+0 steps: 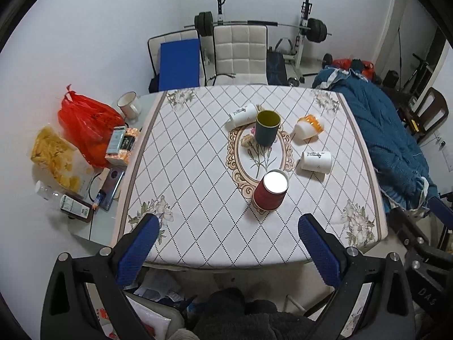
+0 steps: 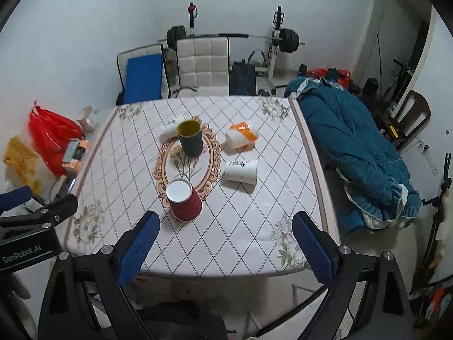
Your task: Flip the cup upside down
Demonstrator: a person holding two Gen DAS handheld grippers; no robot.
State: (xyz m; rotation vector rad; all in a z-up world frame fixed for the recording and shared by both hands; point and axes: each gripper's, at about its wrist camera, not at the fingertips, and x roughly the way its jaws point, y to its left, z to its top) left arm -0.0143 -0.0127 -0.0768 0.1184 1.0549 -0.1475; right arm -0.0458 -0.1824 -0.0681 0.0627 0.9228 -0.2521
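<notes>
Five cups on the table [image 1: 198,226]; only the dark cup [image 1: 267,128] stands mouth up, axis vertical, at the far end of the oval print. It lies ahead, well beyond both my grippers. Left gripper [image 1: 229,252] and right gripper [image 2: 226,250] both gape wide, holding nothing. Left looks slightly better lined up.

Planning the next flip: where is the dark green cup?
In both views the dark green cup stands upright at the floral oval's far end, beside a tipped white cup.
</notes>
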